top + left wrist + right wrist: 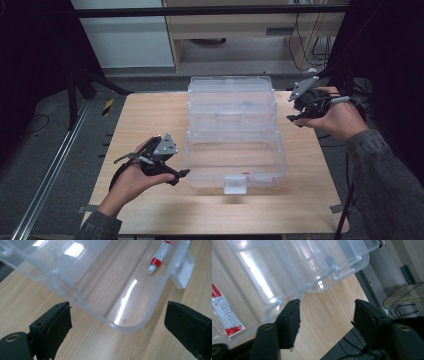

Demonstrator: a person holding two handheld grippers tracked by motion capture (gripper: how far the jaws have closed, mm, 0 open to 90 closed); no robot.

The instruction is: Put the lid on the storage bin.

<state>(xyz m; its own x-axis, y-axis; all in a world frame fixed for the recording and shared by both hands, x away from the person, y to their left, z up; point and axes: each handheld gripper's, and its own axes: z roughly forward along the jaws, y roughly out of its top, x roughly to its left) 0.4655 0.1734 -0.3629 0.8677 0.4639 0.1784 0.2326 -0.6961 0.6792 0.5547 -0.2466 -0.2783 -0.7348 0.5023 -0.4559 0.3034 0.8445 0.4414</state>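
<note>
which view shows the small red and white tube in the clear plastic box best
The left gripper view: the red and white tube lies unblocked, cap visible, in the clear plastic box. The right gripper view crops it; the high view shows a faint streak.

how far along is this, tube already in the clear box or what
Done: the red and white tube lies inside the clear box, whose lid stands open. In hand: nothing; the left gripper and right gripper are both open and empty beside the box. Probably left: closing the lid.

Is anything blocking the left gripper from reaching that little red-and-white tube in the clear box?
Yes: the clear box near wall stands between the left gripper and the tube; from above, nothing visible covers it.
</note>
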